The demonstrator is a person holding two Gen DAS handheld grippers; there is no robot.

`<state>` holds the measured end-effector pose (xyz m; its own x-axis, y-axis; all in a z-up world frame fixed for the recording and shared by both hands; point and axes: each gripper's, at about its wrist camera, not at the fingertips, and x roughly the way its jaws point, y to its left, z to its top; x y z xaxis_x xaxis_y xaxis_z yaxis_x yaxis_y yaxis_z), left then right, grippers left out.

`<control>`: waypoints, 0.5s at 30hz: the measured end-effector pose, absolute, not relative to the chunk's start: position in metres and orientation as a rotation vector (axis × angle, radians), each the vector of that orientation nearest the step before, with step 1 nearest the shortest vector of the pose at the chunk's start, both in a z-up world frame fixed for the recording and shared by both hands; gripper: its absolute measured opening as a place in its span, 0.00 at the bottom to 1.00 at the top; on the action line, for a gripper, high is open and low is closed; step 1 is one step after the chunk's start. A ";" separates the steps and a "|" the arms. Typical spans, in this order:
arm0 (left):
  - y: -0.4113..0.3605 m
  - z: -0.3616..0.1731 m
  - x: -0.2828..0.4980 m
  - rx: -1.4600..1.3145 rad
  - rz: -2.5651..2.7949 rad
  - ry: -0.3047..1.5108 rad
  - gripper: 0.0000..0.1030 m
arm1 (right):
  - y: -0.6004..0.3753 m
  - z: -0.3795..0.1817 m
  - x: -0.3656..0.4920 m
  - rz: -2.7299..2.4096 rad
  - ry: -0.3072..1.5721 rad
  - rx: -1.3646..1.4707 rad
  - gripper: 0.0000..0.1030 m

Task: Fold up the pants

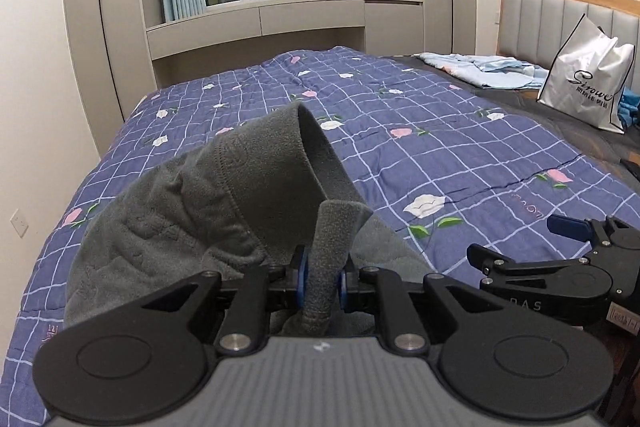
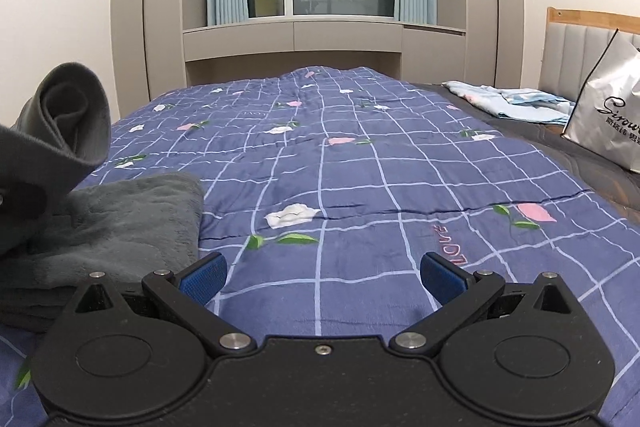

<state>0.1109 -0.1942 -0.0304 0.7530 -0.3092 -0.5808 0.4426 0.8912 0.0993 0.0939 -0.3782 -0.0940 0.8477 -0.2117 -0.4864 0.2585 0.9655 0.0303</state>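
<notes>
Covering bed, blue floral quilt; left gripper clamps grey pants; right gripper wide, empty.

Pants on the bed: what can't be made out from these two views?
- Left wrist view: the left gripper and raised fabric hide most of the pants; legs and fold count unclear.
- Right wrist view: the frame's left edge cuts off the pants.
- Bag: contents hidden by its own walls.
- Right gripper: open, nothing between its pads.
</notes>
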 end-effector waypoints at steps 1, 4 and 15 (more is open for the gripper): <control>-0.193 -0.030 0.112 0.238 -0.413 0.590 0.15 | -0.378 -0.094 0.094 -0.246 0.502 0.095 1.00; -0.191 -0.027 0.120 0.234 -0.409 0.599 0.16 | -0.376 -0.094 0.094 -0.243 0.507 0.089 1.00; -0.189 -0.020 0.125 0.150 -0.486 0.654 0.68 | -0.376 -0.097 0.094 -0.243 0.523 0.098 1.00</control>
